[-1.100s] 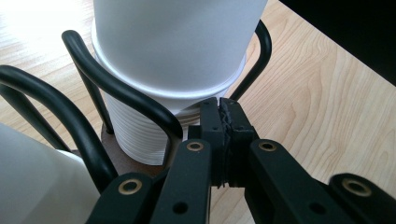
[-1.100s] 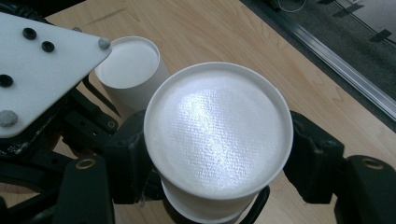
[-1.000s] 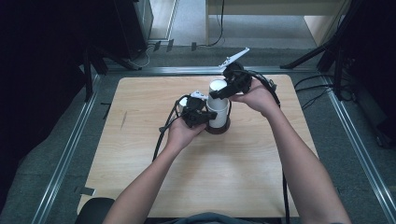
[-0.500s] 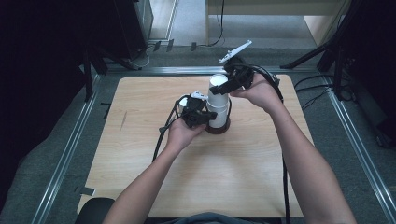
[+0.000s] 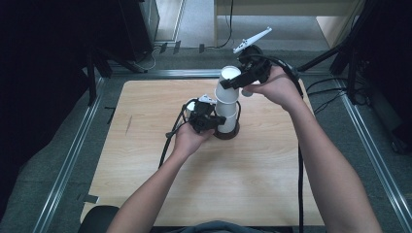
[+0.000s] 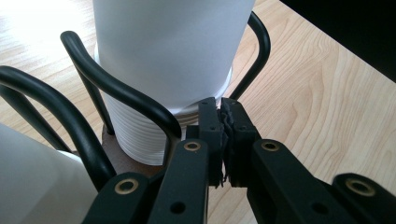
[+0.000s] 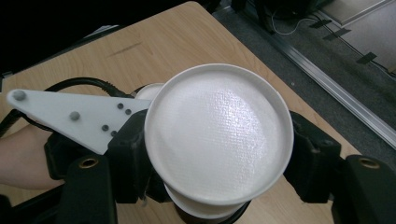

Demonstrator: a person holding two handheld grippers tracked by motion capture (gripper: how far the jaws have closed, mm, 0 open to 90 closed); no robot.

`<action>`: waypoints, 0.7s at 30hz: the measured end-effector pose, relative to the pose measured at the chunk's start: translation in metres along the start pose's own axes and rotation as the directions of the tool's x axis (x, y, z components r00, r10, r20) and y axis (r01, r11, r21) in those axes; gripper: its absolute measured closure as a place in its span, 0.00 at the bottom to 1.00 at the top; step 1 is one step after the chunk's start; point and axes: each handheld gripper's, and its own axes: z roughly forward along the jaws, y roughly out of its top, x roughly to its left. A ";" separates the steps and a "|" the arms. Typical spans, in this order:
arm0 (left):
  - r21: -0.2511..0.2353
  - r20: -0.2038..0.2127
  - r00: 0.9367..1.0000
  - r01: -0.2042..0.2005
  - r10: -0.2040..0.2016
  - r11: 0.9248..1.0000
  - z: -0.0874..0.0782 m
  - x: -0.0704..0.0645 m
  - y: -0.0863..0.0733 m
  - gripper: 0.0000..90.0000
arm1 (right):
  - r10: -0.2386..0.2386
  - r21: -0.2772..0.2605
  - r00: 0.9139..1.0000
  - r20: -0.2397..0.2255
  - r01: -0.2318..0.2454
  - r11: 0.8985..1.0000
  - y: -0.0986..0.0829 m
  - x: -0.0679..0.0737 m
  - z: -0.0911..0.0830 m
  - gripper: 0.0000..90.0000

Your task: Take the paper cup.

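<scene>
A stack of upside-down white paper cups (image 5: 227,115) stands in a black wire holder (image 5: 226,134) near the middle of the wooden table (image 5: 145,160). My right gripper (image 5: 229,83) is shut on the top cup (image 5: 228,75), one jaw on each side, and holds it partly raised off the stack. The cup's round base (image 7: 219,135) faces the right gripper view. My left gripper (image 5: 214,121) sits low at the stack's left side. Its jaws (image 6: 222,109) are shut together, tips against the stacked rims (image 6: 140,140) beside a holder wire (image 6: 116,91).
A metal frame rail (image 5: 68,155) borders the table, with dark floor and cables (image 5: 335,82) beyond it. Another white cup (image 6: 32,182) shows at the lower left of the left gripper view. Black cables trail from both grippers across the table.
My right gripper has risen and moved away from me with the top cup, pulling it up off the stack. The left gripper has stayed at the holder.
</scene>
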 end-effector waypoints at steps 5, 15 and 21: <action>0.003 0.002 1.000 -0.001 0.001 1.000 0.000 0.000 0.000 0.97 | -0.016 -0.020 1.000 -0.004 0.016 1.000 0.005 0.006 -0.014 0.37; 0.009 0.028 1.000 0.014 -0.015 1.000 -0.001 0.003 0.000 0.94 | -0.067 -0.013 0.997 -0.039 0.066 0.998 -0.014 0.021 -0.038 0.37; 0.010 0.028 1.000 -0.003 0.003 1.000 -0.003 0.001 0.000 0.90 | -0.055 -0.016 0.997 -0.054 0.054 0.998 -0.030 0.020 -0.043 0.37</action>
